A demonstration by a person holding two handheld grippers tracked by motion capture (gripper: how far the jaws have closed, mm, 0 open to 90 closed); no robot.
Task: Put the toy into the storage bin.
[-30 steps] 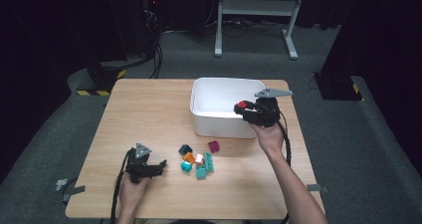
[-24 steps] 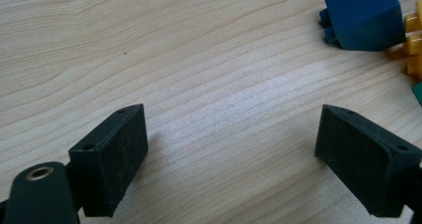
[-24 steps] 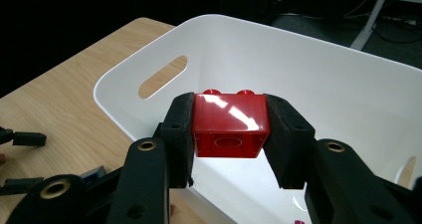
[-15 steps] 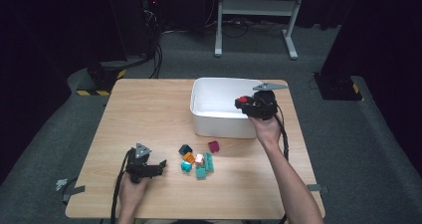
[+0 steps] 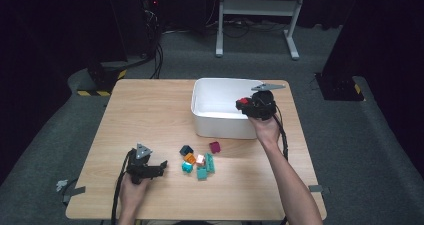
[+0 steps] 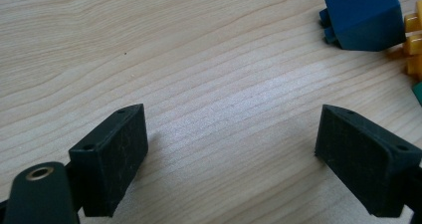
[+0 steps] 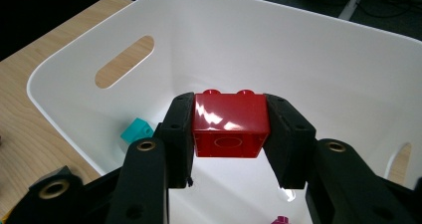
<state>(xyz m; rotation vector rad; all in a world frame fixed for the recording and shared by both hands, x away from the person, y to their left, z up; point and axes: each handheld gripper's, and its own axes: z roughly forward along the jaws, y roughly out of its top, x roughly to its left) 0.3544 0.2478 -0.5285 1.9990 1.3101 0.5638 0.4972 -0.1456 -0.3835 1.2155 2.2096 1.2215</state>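
A red brick (image 7: pixel 230 123) is clamped in my right gripper (image 7: pixel 229 134), which hangs over the inside of the white bin (image 7: pixel 308 50). From above, that right gripper (image 5: pixel 246 105) sits at the bin's (image 5: pixel 220 127) right rim with the red brick (image 5: pixel 244 101) at its tip. A teal brick (image 7: pixel 137 130) and a magenta brick (image 7: pixel 281 219) lie on the bin floor. My left gripper (image 6: pixel 239 159) rests open low over bare wood; a dark blue brick (image 6: pixel 366 17) lies ahead to its right. The left gripper (image 5: pixel 159 166) is at the table's front left.
A cluster of loose bricks (image 5: pixel 197 162) lies mid-table in front of the bin, with a maroon brick (image 5: pixel 215 146) at its right. Yellow bricks (image 6: pixel 413 45) lie beside the blue one. The wooden table (image 5: pixel 150 110) is bare at the left and back.
My right gripper has carried the red brick a little farther back and left, over the bin's interior. The left gripper has stayed put.
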